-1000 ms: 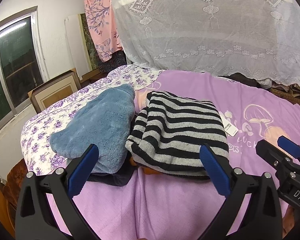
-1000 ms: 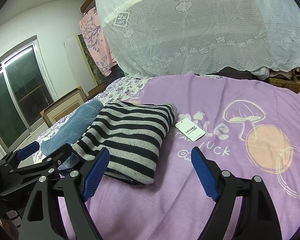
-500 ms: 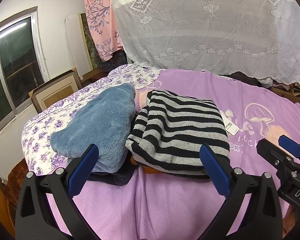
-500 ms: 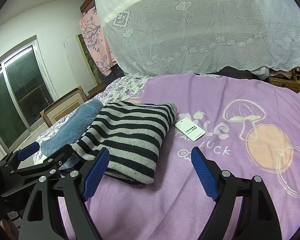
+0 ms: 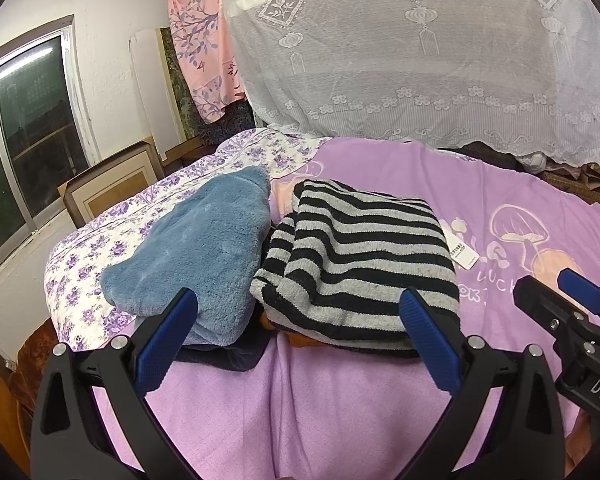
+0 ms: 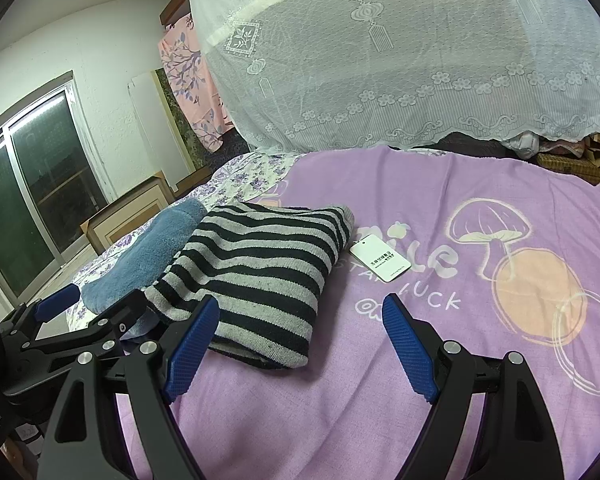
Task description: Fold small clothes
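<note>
A folded black-and-grey striped garment (image 5: 360,256) lies on the purple bedsheet (image 5: 300,408), with a white paper tag (image 5: 462,250) at its right side. It also shows in the right wrist view (image 6: 260,272), tag (image 6: 380,258) beside it. A folded blue fleece garment (image 5: 196,256) lies touching its left side, also seen in the right wrist view (image 6: 148,256). My left gripper (image 5: 300,320) is open and empty, just short of the striped garment. My right gripper (image 6: 300,332) is open and empty over the sheet, to the right of the striped garment's near corner.
Dark and orange cloth (image 5: 296,340) pokes out under the two garments. A floral sheet (image 5: 100,248) covers the bed's left side. A lace net (image 5: 420,52) hangs behind the bed. A window (image 5: 20,152) and a wooden frame (image 5: 112,188) stand at left.
Both grippers have barely shifted; the garments lie as before.
</note>
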A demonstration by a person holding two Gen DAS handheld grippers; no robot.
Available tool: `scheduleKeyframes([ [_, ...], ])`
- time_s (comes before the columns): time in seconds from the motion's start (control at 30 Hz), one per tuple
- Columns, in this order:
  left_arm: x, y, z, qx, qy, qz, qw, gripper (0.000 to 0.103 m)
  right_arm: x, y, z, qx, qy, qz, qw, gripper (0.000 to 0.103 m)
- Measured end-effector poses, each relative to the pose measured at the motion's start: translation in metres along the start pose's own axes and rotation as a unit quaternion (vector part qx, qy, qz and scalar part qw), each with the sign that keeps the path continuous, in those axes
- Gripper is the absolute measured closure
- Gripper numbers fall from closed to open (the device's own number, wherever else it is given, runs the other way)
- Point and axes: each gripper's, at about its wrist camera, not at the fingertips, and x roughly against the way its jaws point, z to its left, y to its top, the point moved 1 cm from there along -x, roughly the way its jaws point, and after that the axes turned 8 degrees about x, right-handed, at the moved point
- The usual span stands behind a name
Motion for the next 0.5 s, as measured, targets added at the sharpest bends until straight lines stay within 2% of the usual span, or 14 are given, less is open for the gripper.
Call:
scheduleKeyframes([
  [0.5,-0.0001,0.0001,0.0002,-0.001,0.0,0.0,1.0,0.005,0.0003,-0.0007,0.0006,0.001,0.0,-0.003,1.0,0.019],
])
